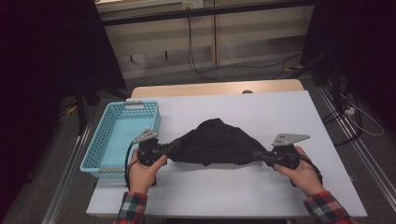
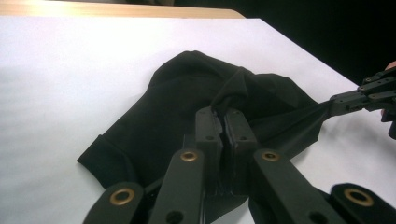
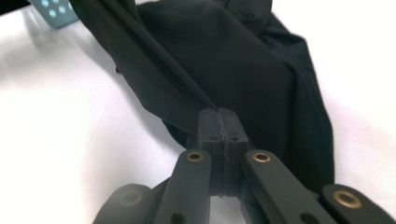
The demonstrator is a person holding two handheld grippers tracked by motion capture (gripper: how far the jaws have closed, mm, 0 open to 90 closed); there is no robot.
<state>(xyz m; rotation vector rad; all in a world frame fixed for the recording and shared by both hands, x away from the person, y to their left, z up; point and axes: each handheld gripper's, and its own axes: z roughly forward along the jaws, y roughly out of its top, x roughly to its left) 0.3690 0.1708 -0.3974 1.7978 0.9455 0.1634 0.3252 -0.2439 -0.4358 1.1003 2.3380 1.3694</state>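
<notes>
A black cloth [image 1: 215,143] lies bunched in the middle of the white table [image 1: 261,112], pulled taut between both grippers. My left gripper [image 1: 175,145] is shut on the cloth's left end; in the left gripper view its jaws pinch a fold of the black cloth [image 2: 187,98] at the left gripper [image 2: 225,116]. My right gripper [image 1: 256,154] is shut on the right end, where a stretched band of black cloth [image 3: 224,51] runs into the closed right gripper [image 3: 219,114]. The right gripper [image 2: 334,105] also appears far right in the left gripper view, gripping the cloth.
A light blue plastic basket [image 1: 103,135] stands at the table's left edge, close to my left hand, and its corner [image 3: 55,10] peeks in at the top left of the right gripper view. White tabletop surrounds the cloth. Cables lie on the floor beyond the table.
</notes>
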